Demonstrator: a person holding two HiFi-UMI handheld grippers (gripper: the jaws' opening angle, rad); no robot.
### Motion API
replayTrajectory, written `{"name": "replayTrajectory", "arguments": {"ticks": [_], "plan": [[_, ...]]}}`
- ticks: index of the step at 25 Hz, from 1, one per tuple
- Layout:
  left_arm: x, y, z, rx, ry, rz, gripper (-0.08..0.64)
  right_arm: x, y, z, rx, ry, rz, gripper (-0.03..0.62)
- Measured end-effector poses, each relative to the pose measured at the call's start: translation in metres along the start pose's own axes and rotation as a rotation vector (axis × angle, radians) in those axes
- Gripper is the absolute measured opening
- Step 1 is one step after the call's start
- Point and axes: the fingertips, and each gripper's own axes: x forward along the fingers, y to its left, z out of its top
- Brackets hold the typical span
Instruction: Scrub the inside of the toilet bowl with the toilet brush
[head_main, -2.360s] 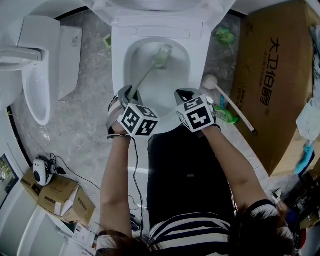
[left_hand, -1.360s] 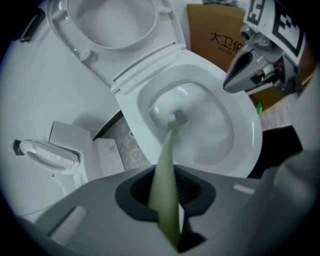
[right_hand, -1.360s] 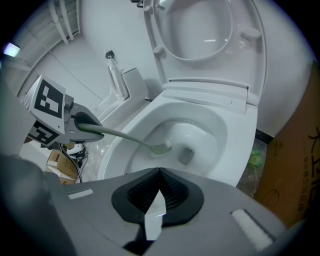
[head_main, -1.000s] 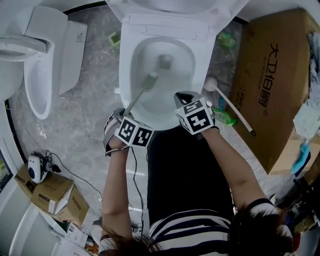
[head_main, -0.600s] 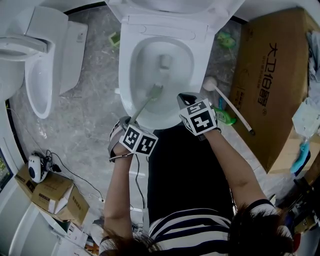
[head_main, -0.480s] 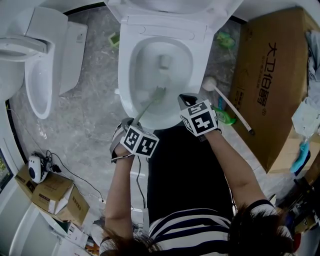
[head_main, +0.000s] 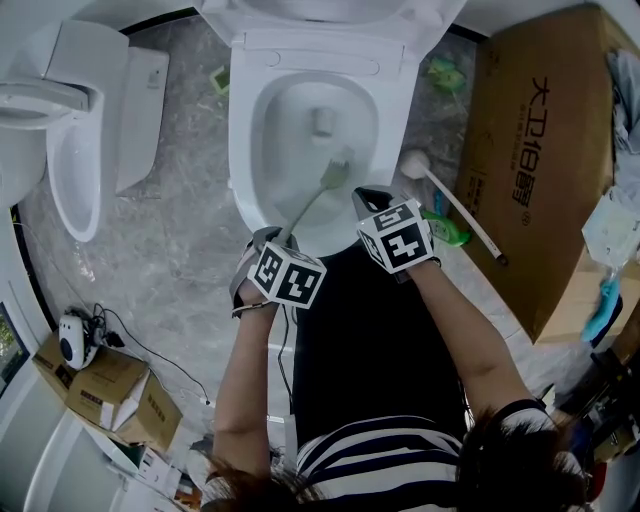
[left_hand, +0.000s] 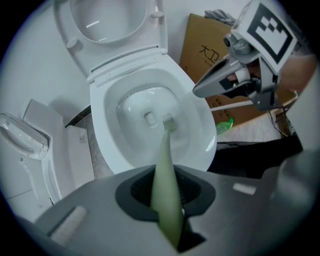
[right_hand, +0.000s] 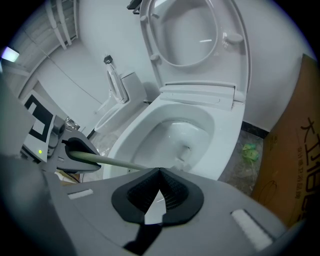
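Two grippers sit at the near rim of the bowl, and only one of them has a load. Your left gripper is clamped on the brush. In the left gripper view its jaws press on both sides of the pale green handle, which fills the gap between them. From that grip the handle slants up and away from you, over the near rim and down into the bowl. The bristle head lies inside the bowl, against the inner wall on the right side, just right of the drain and nearer to you. The left gripper view shows the same, with the head just beside the drain.

Your right gripper hovers over the near right part of the rim, just beside the bristle head. Its jaws are drawn together with nothing between them, and only white porcelain shows past them in the right gripper view.

Behind the bowl, the lid stands raised. Right of the bowl stands a cardboard box. A green bottle and a white-headed stick lie on the floor between the box and the bowl.
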Motion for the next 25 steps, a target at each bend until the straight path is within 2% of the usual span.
{"name": "replayTrajectory", "arguments": {"ticks": [7, 12, 25], "plan": [[0.000, 0.002, 0.040, 0.000, -0.062, 0.002, 0.000, 0.001, -0.004, 0.001, 0.005, -0.001, -0.001, -0.003], [0.002, 0.008, 0.064, 0.015, -0.097, 0.032, 0.000, 0.002, -0.004, 0.004, 0.003, -0.004, 0.006, -0.003], [0.006, 0.040, 0.095, -0.013, -0.194, 0.132, 0.000, 0.007, -0.016, 0.008, 0.013, -0.009, 0.021, -0.003]]}}
